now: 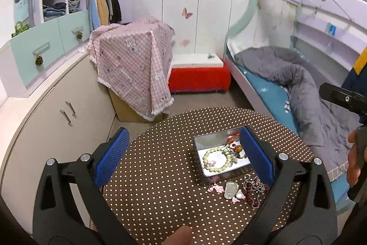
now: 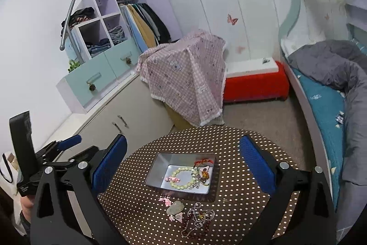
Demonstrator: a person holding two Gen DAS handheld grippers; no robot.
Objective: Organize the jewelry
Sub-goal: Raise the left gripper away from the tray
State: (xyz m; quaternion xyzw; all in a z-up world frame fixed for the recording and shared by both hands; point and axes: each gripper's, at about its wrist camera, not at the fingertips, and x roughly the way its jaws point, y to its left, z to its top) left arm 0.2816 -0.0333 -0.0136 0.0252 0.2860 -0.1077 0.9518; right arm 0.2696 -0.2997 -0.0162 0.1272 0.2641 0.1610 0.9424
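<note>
Above the dotted table (image 2: 142,210), both tongs (image 1: 183,153) (image 2: 183,164) spread apart, empty, tin tray (image 2: 158,167) mid-table, edges uncrowded.

No readable text or labels

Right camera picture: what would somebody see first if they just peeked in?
Probably the shiny metal tray in the middle of the brown polka-dot table, with a pale green bead bracelet lying inside it. Just in front of the tray, a little heap of chains and pink charms sits loose on the table. Both blue-padded grippers, left and right, hang open above, holding nothing.
</note>
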